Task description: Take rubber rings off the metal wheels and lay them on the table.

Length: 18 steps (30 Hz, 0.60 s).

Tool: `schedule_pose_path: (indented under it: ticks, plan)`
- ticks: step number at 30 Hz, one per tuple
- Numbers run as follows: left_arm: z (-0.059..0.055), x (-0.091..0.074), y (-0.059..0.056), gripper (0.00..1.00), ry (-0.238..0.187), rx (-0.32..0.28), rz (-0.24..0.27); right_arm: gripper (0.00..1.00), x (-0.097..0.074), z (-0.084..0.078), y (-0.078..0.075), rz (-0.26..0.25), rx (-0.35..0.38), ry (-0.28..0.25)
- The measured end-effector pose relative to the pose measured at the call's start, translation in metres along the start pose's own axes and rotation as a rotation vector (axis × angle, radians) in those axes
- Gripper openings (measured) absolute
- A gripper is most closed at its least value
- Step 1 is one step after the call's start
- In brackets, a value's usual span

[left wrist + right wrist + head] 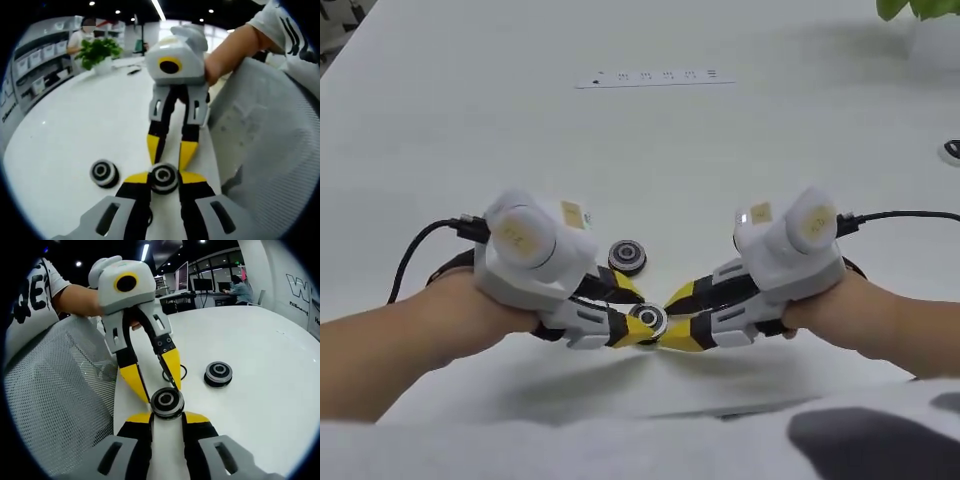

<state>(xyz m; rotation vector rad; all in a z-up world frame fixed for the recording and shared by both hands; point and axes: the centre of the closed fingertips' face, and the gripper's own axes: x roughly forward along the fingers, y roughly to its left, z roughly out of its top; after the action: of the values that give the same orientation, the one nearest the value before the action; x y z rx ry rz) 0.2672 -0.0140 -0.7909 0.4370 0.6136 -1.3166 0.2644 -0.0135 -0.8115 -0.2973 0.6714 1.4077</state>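
Rubber ring (154, 401) looks soft, stretchy on its stiff metal wheel (167, 401), which left claw (165, 178) and right claw (167, 416) both clench; pinch the ring's edge.

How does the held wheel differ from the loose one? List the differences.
The held wheel sits between the jaws of the left gripper and the right gripper; the loose wheel lies untouched on the table. In the head view, the held wheel is nearer the person and the loose wheel farther out. Both are round, with a dark rim and a silvery hub.
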Motion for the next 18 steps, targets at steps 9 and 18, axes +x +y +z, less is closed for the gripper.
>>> schedule_pose_path:
  ticks: [9, 18]
  plan:
    - [-0.0026, 0.0068, 0.0029, 0.14, 0.002, 0.044, 0.021, 0.2, 0.0002, 0.0016, 0.0012, -0.003, 0.003, -0.006]
    - [-0.0049, 0.0071, 0.0004, 0.14, 0.011, 0.053, 0.038, 0.2, 0.0006, 0.0027, 0.0036, 0.002, 0.002, -0.009]
